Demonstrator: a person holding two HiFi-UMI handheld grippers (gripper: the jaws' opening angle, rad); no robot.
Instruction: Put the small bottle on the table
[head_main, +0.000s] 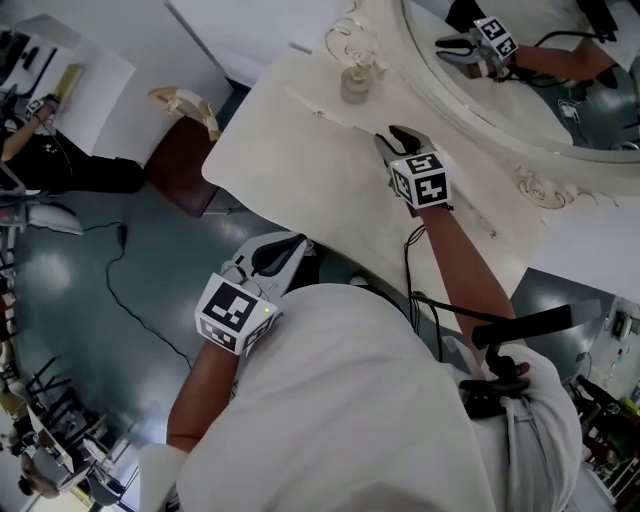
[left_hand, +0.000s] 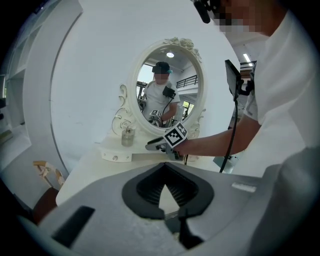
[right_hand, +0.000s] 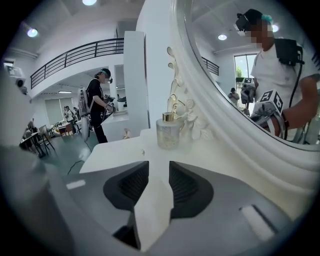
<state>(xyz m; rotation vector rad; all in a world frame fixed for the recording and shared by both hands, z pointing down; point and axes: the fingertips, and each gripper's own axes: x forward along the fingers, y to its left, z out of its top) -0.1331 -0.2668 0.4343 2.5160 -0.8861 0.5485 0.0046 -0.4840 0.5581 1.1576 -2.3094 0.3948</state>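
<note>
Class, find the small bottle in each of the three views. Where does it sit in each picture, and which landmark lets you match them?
Head view: the small bottle is at top centre, on the table, just left of the mirror frame.
Left gripper view: small bottle left of centre, at the mirror frame lower left.
Right gripper view: small bottle at centre, left of the mirror frame.
Shared landmark: the ornate white mirror frame.

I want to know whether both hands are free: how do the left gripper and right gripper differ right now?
The left gripper has its jaws together; the right gripper has them apart. The left is held short of the table; the right is over it, near the bottle. Both are empty.
</note>
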